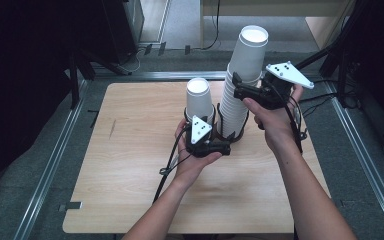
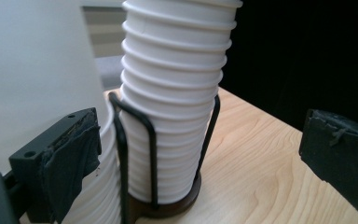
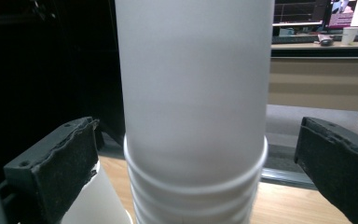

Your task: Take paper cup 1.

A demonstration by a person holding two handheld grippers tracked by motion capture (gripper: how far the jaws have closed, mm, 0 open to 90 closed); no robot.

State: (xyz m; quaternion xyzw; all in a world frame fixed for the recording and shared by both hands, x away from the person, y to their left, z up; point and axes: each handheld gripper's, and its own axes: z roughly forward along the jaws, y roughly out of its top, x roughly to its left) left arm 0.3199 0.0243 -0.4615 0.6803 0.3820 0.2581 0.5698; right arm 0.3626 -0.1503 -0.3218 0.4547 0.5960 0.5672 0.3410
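right tongs (image 3: 193,172): wide around tall cup stack (image 3: 196,116) | left tongs (image 2: 200,163): wide, wire holder (image 2: 135,154) between | high view: two stacks

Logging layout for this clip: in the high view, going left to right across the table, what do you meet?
Short cup stack → left hand-held gripper just below it → tall cup stack → right hand-held gripper at the tall stack's side.

Two stacks of paper cups (image 1: 242,80) (image 1: 200,100), two hand-held grippers (image 1: 206,142) (image 1: 245,90).
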